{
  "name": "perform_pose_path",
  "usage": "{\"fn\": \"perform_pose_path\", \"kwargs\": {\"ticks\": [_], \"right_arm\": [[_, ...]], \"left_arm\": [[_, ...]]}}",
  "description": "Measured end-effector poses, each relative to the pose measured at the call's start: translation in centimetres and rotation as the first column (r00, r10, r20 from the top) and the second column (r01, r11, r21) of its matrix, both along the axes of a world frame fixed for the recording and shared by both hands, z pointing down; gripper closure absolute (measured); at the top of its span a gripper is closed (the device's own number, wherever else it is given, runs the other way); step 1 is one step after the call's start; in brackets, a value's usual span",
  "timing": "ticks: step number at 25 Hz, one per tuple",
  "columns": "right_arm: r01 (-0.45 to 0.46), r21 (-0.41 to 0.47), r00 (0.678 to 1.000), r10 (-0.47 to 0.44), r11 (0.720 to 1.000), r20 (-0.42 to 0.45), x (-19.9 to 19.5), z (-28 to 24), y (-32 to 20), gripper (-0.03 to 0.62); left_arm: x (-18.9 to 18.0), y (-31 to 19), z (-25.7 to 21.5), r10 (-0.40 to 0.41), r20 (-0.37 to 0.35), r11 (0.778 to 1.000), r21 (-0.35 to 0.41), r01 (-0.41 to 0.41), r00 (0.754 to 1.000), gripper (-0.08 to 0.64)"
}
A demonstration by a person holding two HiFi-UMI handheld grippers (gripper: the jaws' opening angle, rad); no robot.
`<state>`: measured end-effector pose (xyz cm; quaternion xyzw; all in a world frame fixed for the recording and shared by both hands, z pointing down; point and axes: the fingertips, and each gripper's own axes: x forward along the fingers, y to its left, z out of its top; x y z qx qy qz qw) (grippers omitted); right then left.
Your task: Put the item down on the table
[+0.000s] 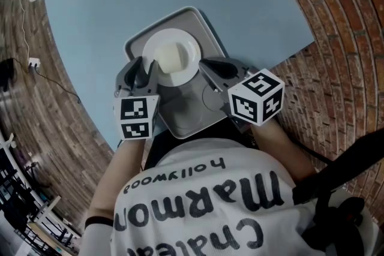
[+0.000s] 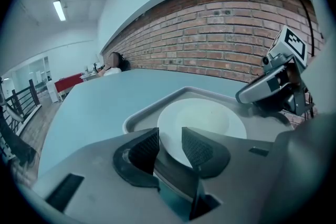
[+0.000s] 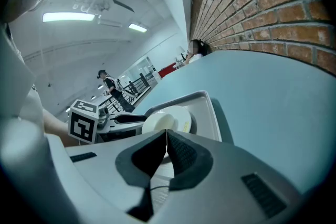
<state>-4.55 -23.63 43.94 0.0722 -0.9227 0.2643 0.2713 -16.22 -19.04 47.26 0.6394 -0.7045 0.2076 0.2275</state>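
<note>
Left gripper view — your left gripper [image 2: 169, 135] is gaping around the rim of the plate [image 2: 205, 118] — stiff, slick, breakable; your right gripper [image 3: 166, 135] is sitting shut.

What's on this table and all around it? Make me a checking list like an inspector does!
Surface: blue-grey table, smooth, holding the tray.
Job's things: grey tray flat on the table; white plate inside it.
Clutter: nothing seen.
Grippers: left hand-held gripper open, plate's edge between its jaws, not squeezed; right hand-held gripper shut at the tray's right side, unclear whether it pinches the tray.
Cables: corded plug on the floor left of the table.
Surroundings: brick wall; a person far off by railings.
</note>
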Motion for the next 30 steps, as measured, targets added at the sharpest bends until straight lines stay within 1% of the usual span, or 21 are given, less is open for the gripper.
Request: {"fn": "perform_pose_path", "kwargs": {"ticks": [4,8,15,21,23,26,30], "right_arm": [[0.004,0.0,1.0,-0.004,1.0,-0.004,0.1,0.2,-0.1,0.581],[0.011,0.011,1.0,-0.011,1.0,-0.016,-0.1,0.3,-0.1,0.581],[0.029,0.027,0.999,-0.028,0.999,-0.033,-0.7,0.2,0.1,0.581],[0.03,0.041,0.999,-0.029,0.999,-0.035,-1.4,-0.5,0.6,0.581],[0.031,0.05,0.999,-0.03,0.998,-0.031,-1.6,-1.0,0.8,0.581],[0.031,0.064,0.999,-0.029,0.997,-0.027,-1.9,-1.4,1.2,0.581],[0.026,0.09,0.999,-0.024,0.996,-0.024,-2.1,-2.4,1.9,0.581]], "left_arm": [[0.2,-0.1,-0.2,0.0,-0.008,1.0,0.002,0.001,1.0,0.433],[0.2,-0.5,-1.8,0.0,-0.035,0.999,0.046,0.002,0.999,0.433],[0.4,-0.9,-4.4,-0.008,-0.122,0.995,0.103,0.021,0.993,0.433],[1.0,-0.5,-6.6,0.007,-0.246,0.985,0.167,0.035,0.969,0.434],[1.2,-0.2,-7.3,0.022,-0.262,0.981,0.192,0.03,0.965,0.434],[1.8,0.6,-8.3,0.066,-0.286,0.973,0.229,0.002,0.956,0.445],[2.3,2.0,-9.4,0.099,-0.319,0.967,0.254,-0.016,0.942,0.468]]}}
